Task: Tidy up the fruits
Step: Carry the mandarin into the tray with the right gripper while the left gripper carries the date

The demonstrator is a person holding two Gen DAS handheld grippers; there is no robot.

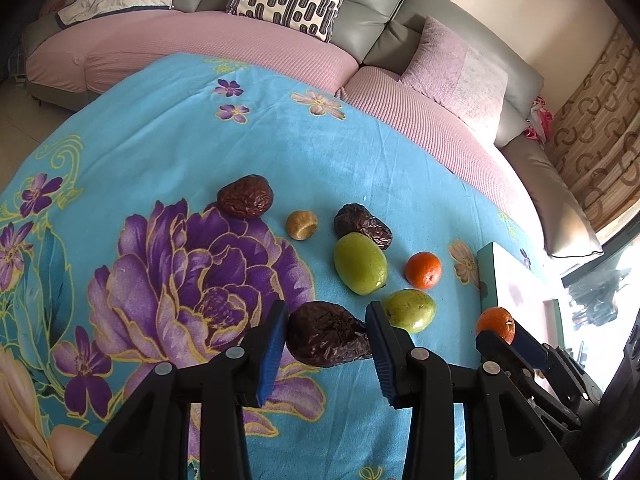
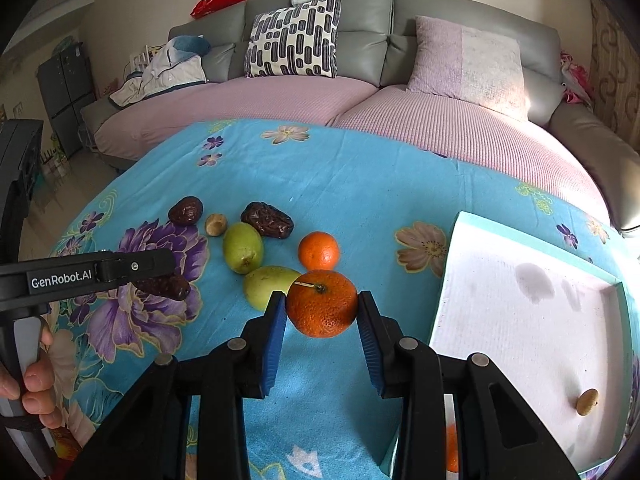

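Home living room, grey sofa (image 2: pixel 360 28), cushions (image 2: pixel 294 36)

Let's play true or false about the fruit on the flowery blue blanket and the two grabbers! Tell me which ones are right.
1. The right hand-held gripper has an orange between its fingers. True.
2. The left hand-held gripper is around a green fruit. False: a dark wrinkled date sits between its fingers.
3. Two green fruits lie on the blanket. True.
4. The white tray is full of oranges. False: only one small tan fruit shows plainly in it.
5. A second orange lies loose on the blanket. True.
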